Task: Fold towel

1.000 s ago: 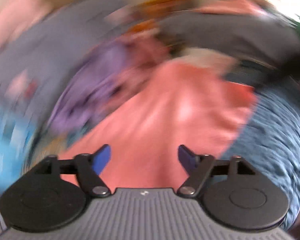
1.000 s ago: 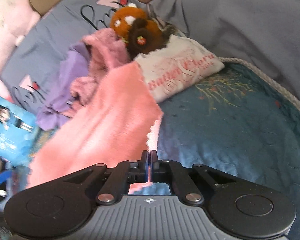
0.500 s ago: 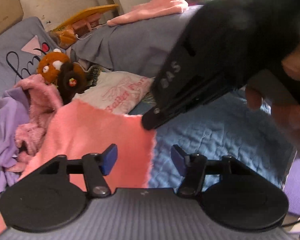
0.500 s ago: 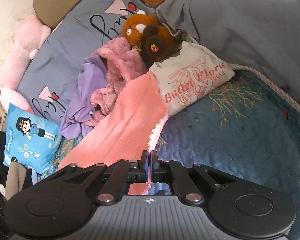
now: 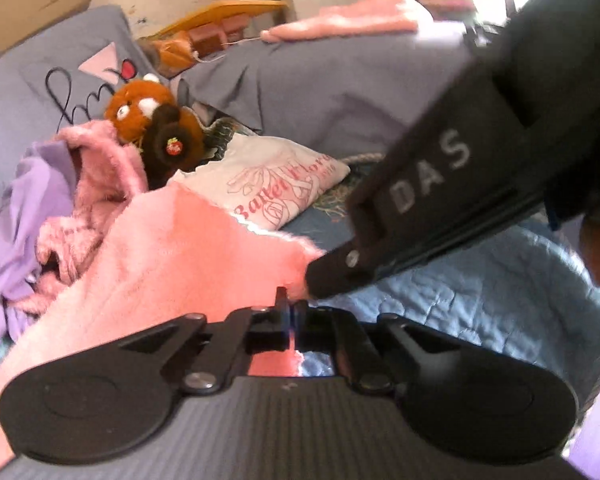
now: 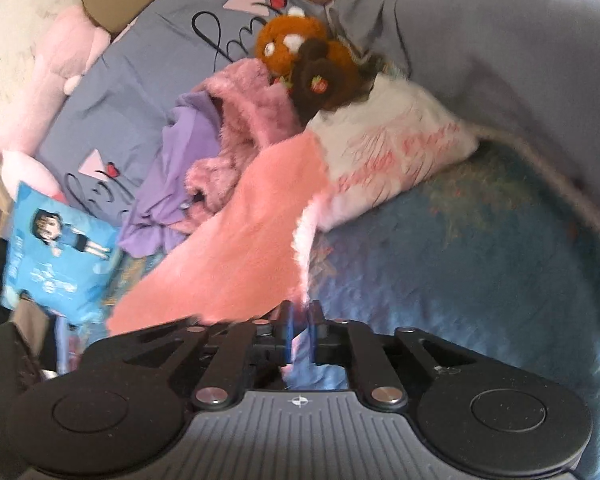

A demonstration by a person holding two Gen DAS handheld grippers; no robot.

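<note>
A: Left wrist view: blue quilted bedspread (image 5: 480, 300) ahead-right of the left gripper (image 5: 291, 312), grey sheet (image 5: 320, 92) further out, cream wall behind.

B: Clutter?

A: Brown plush toy (image 5: 152, 120), printed white shirt (image 5: 284, 184), purple and fuzzy pink clothes ahead-left. Right view adds a blue cartoon cushion (image 6: 56, 252) far left.

B: Towel?

A: Pink towel (image 5: 172, 256) spread on the bed, running ahead-left from both claws.

B: Left claw?

A: Fingers pinched together on the towel's near edge. Right gripper (image 6: 299, 326) crosses in from the upper right, its tip at the same towel corner just ahead.

B: Right claw?

A: Narrow gap between blue pads, towel edge between them; blurred, can't tell if it grips.
</note>
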